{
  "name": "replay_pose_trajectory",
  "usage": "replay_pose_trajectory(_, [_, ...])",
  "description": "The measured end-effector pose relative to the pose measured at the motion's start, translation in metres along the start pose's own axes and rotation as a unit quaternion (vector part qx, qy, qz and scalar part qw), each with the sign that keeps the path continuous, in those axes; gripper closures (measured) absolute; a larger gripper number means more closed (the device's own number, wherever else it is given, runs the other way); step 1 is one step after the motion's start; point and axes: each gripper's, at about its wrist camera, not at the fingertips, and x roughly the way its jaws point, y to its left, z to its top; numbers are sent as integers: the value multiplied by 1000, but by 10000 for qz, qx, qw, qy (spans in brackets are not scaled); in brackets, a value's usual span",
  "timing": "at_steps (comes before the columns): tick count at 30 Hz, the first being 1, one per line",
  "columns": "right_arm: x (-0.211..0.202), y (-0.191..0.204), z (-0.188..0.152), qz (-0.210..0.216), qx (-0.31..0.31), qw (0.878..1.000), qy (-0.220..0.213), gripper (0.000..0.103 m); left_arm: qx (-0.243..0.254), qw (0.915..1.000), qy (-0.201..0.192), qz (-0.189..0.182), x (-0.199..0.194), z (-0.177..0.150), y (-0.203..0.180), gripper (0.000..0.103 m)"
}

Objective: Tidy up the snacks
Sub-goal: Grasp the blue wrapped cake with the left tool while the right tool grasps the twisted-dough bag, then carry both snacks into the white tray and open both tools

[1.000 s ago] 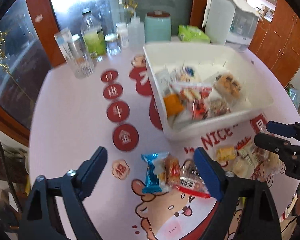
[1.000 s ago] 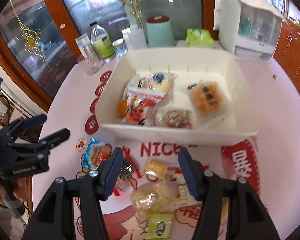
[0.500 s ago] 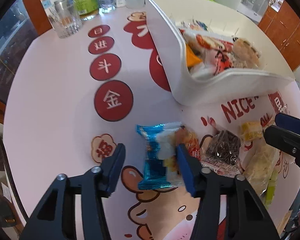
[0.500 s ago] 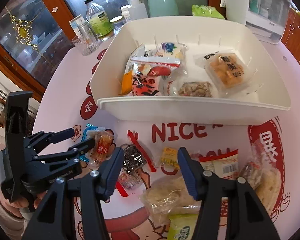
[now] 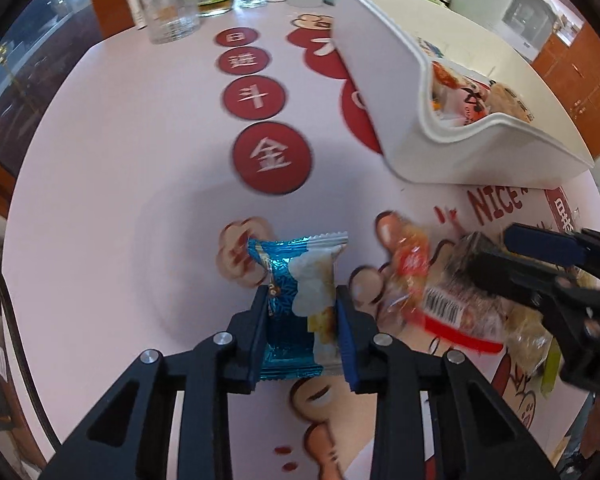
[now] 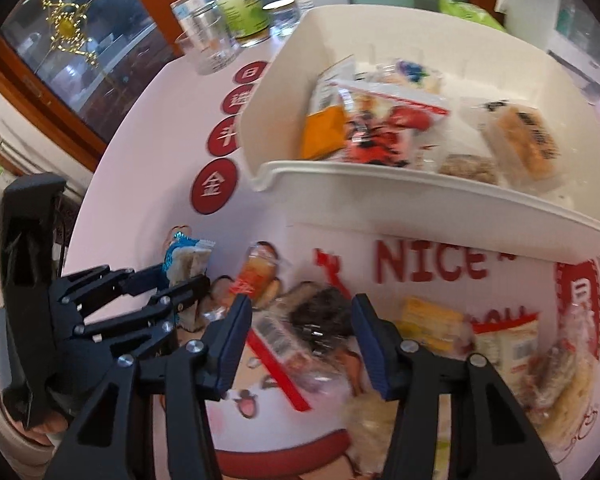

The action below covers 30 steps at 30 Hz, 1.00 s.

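- The left gripper (image 5: 302, 316) is clamped on the blue packet (image 5: 296, 280); both pads press its long sides, and its crimped end points away from the gripper, out over the table (image 5: 112, 184).
- The packet's long axis runs along the fingers, so it sits lengthwise in the grip, low over the table near its front-left edge.
- The bin (image 6: 420, 204) stands ahead and to the right of the left gripper, its near-left corner the closest part; I judge the coming move to be a lift and a swing rightward over that rim.
- The right gripper (image 6: 300, 336) is spread apart and holds nothing. It hangs over the dark packet (image 6: 320, 316), which lies between its fingers with a barcode label (image 6: 276, 336) toward the left finger.
- That packet lies on the table in front of the bin's near wall, so the right gripper is the nearer one for it.
- An orange packet (image 6: 256, 272) lies between the two grippers, close to both; the yellow packet (image 6: 428, 320) is just right of the right gripper.
- The bin already holds several snacks.
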Motion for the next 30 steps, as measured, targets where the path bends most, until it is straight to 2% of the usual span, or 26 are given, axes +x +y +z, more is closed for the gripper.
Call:
replay_pose_trajectory(4, [16, 13, 8, 155, 54, 9997, 157, 52, -178, 9998, -26, 12, -6, -12, 13, 74])
replay_pose_trajectory(10, [41, 26, 14, 133, 62, 9991, 402, 61, -332, 9994, -100, 23, -16, -25, 25, 74])
replay_pose_trajectory(14, [50, 36, 16, -110, -123, 9988, 467, 66, -419, 9991, -118, 7, -17, -31, 25, 74])
replay_pose_trajectory(16, [51, 42, 17, -237, -325, 9982, 453, 76, -439, 9990, -120, 19, -19, -35, 25, 74])
replay_pose_trajectory(17, [50, 45, 15, -304, -457, 9975, 456, 81, -443, 9989, -121, 20, -20, -37, 22, 74])
replay_pose_trajectory(22, [41, 52, -4, -376, -753, 9957, 396, 82, -473, 9988, -158, -27, -27, -44, 19, 74])
replay_pose_trajectory(30, [-2, 36, -51, -179, -515, 9981, 273, 82, -194, 9996, -165, -108, -51, -72, -9, 74])
